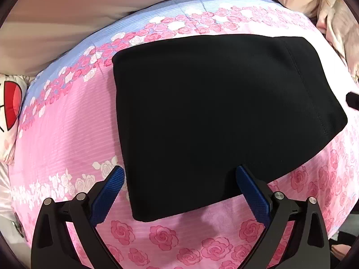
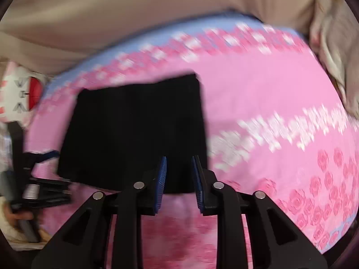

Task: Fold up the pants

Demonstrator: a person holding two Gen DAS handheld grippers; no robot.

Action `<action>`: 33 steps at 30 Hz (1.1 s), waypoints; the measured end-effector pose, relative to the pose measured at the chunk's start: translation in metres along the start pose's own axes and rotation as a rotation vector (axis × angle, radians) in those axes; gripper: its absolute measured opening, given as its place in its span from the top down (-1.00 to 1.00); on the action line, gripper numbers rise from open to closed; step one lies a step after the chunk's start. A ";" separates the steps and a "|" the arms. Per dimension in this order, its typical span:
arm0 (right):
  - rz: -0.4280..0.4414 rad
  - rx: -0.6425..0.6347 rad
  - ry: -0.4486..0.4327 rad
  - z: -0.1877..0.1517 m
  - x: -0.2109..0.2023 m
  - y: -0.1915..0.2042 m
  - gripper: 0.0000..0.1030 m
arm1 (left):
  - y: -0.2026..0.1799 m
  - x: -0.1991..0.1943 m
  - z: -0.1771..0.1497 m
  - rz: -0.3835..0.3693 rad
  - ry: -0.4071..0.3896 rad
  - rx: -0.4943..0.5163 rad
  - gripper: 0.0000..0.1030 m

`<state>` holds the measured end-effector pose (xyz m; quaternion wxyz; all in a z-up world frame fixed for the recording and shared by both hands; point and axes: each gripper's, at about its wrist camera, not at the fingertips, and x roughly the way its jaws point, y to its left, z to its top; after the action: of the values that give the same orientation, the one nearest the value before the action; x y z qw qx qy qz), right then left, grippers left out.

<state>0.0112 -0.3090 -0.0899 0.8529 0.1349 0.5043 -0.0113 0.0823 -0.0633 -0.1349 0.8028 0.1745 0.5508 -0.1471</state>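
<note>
The black pants (image 1: 224, 112) lie folded into a flat, compact rectangle on a pink rose-print bedspread (image 1: 67, 134). My left gripper (image 1: 179, 171) stands wide open just above the pants' near edge, one blue pad off the left side and the other over the cloth. In the blurred right wrist view the pants (image 2: 134, 134) sit left of centre. My right gripper (image 2: 179, 159) hovers over their near right corner, its blue pads a narrow gap apart, with nothing pinched between them. The left gripper (image 2: 48, 154) shows at the pants' left edge.
The bedspread (image 2: 269, 89) has a blue band along its far edge. A white pillow with a red heart (image 1: 11, 105) lies at the far left. Crumpled beige cloth (image 1: 336, 22) is piled at the far right. A hand (image 2: 18, 217) holds the left tool.
</note>
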 end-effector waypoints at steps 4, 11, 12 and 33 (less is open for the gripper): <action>0.061 -0.065 0.012 0.022 0.014 0.031 0.56 | 0.000 0.006 0.001 0.001 0.020 -0.008 -0.90; -0.012 -0.052 0.026 0.086 0.078 0.027 0.63 | -0.004 0.006 0.000 0.026 0.026 0.013 -0.90; -0.026 -0.030 0.026 0.088 0.085 0.017 0.63 | -0.005 0.006 0.000 0.029 0.026 0.012 -0.90; -0.012 0.087 -0.035 0.028 0.014 -0.039 0.58 | 0.032 -0.011 -0.003 -0.015 -0.008 -0.084 -0.90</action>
<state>0.0359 -0.3514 -0.0979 0.8547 0.1687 0.4892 -0.0408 0.0895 -0.0331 -0.1222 0.8105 0.1362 0.5545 -0.1305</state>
